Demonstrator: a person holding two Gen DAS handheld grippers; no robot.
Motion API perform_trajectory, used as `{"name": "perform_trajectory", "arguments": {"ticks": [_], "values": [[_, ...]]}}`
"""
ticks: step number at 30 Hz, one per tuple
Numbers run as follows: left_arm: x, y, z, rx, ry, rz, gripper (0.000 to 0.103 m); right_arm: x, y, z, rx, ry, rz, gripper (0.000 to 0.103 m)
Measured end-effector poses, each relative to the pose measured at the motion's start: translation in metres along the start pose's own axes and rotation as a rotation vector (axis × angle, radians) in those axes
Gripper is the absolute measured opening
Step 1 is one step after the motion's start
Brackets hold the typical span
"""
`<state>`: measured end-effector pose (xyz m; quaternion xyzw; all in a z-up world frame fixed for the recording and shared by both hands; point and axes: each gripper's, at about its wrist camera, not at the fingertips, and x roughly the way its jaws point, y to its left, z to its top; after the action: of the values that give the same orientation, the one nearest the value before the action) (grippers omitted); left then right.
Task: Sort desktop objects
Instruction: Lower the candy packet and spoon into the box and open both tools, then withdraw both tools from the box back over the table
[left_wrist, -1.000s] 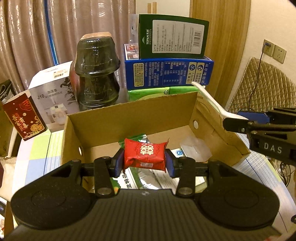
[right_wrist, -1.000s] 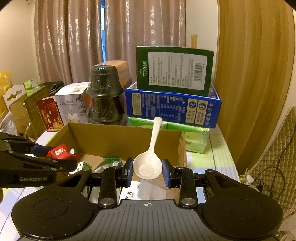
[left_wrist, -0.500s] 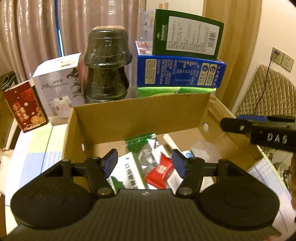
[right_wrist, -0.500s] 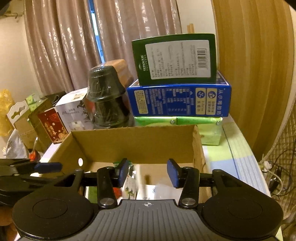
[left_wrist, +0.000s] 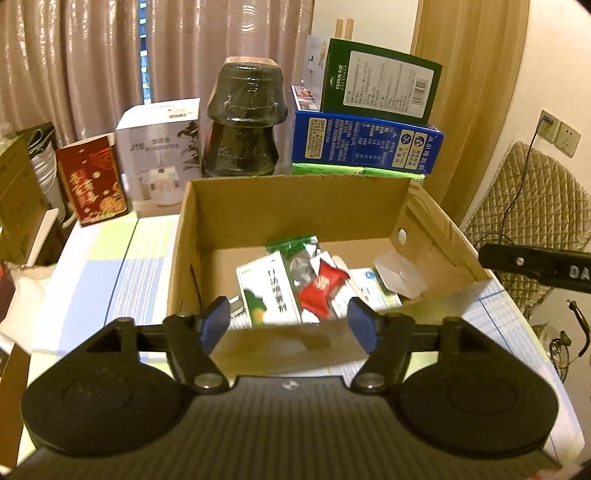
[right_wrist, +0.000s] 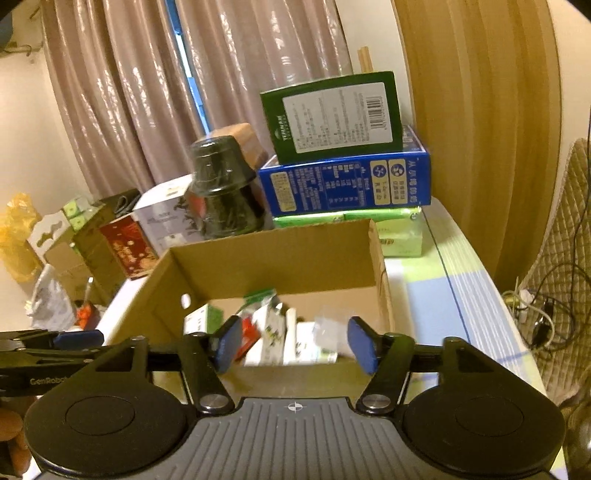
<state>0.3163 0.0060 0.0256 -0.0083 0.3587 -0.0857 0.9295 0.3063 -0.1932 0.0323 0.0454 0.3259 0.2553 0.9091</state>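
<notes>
One red packet (left_wrist: 322, 287) lies in one cardboard box (left_wrist: 295, 206).

A cardboard box (left_wrist: 295, 206) stands open on the table (left_wrist: 110, 266). Inside it, a sweet packet (left_wrist: 321, 286) lies on a medicine carton (left_wrist: 266, 291), with a foil sachet (left_wrist: 299, 251) behind them and a clear plastic piece (left_wrist: 399, 273) at the right wall. Behind the box, a stack of bowls (left_wrist: 243, 122) stands left of three stacked cartons (left_wrist: 365, 144). Farther left stand a humidifier box (left_wrist: 159, 151) and, beyond it, a gift box (left_wrist: 92, 181). A chair (left_wrist: 535, 206) sits to the table's right.
</notes>
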Motion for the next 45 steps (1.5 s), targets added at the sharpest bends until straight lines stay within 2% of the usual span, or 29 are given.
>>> {"name": "perform_trajectory", "arguments": {"ticks": [5, 7, 9, 13, 20, 27, 45], "values": [[-0.036, -0.003, -0.031, -0.028, 0.005, 0.004, 0.074, -0.031, 0.016, -0.026, -0.011, 0.016, 0.021, 0.078], [-0.050, -0.002, -0.044, -0.038, 0.005, 0.010, 0.082, -0.043, 0.022, -0.038, -0.013, 0.022, 0.028, 0.085], [-0.065, 0.000, -0.058, -0.035, 0.007, 0.024, 0.084, -0.052, 0.028, -0.049, -0.017, 0.028, 0.034, 0.088], [-0.087, 0.004, -0.082, -0.041, 0.015, 0.052, 0.093, -0.067, 0.036, -0.072, 0.005, 0.052, 0.043, 0.100], [-0.117, 0.017, -0.118, -0.059, 0.024, 0.091, 0.101, -0.084, 0.039, -0.106, 0.072, 0.091, 0.034, 0.101], [-0.125, 0.029, -0.141, -0.119, 0.049, 0.112, 0.102, -0.092, 0.043, -0.130, 0.078, 0.134, 0.035, 0.101], [-0.124, 0.038, -0.155, -0.156, 0.065, 0.117, 0.102, -0.087, 0.049, -0.134, 0.078, 0.133, 0.031, 0.101]]}}
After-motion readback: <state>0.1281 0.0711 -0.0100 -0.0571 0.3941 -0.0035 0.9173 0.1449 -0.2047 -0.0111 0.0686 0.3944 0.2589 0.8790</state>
